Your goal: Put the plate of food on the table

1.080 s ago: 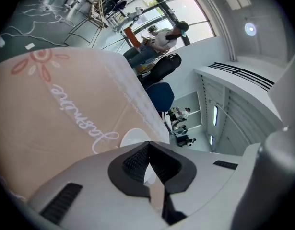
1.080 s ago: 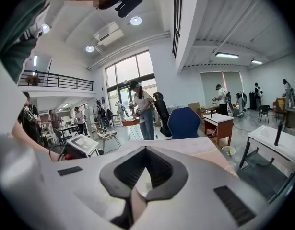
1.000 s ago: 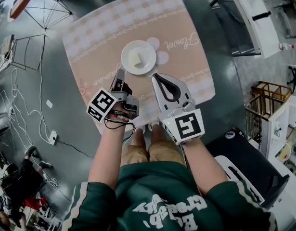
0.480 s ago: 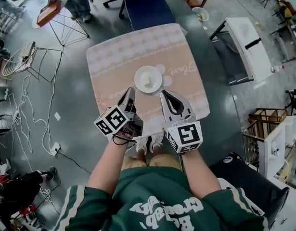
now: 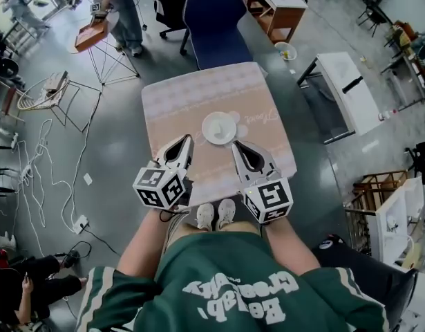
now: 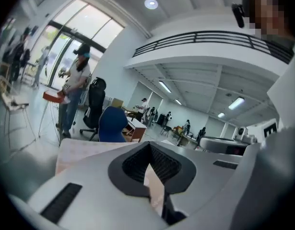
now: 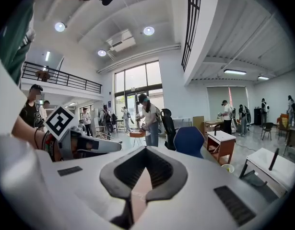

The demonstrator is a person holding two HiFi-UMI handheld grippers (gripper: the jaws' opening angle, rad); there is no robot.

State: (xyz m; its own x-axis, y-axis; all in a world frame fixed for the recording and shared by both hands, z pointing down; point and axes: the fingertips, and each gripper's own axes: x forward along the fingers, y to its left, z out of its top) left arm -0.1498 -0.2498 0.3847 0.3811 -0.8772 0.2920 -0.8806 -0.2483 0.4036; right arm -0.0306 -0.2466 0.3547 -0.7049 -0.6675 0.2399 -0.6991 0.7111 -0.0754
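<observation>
1. A white round plate carrying a pale block of food sits on a square desk covered with a pink-beige patterned cloth. It is about midway between the desk's left and right edges, and somewhat closer to the near edge than the far one.
2. The left gripper and right gripper hover above the near part of the desk, one at each side of the plate and apart from it. The left one's dark ribbed fingers and the right one's fingers are clenched tip to tip, with nothing between them.
3. Judged from this, the set-down step looks finished: the plate rests on the cloth and neither gripper holds it.
4. The next move probably calls for no more than keeping both grippers clear of the plate. No fresh grasp seems needed.
5. The plate lies well in from every edge, so it seems at no risk of sliding off.
6. The grey floor is open along the desk's left and right edges. A blue chair stands just beside the far edge, and a white bench stands apart beyond the right edge. Loose cables trail on the floor well off to the left. The person's shoes sit at the near edge.
</observation>
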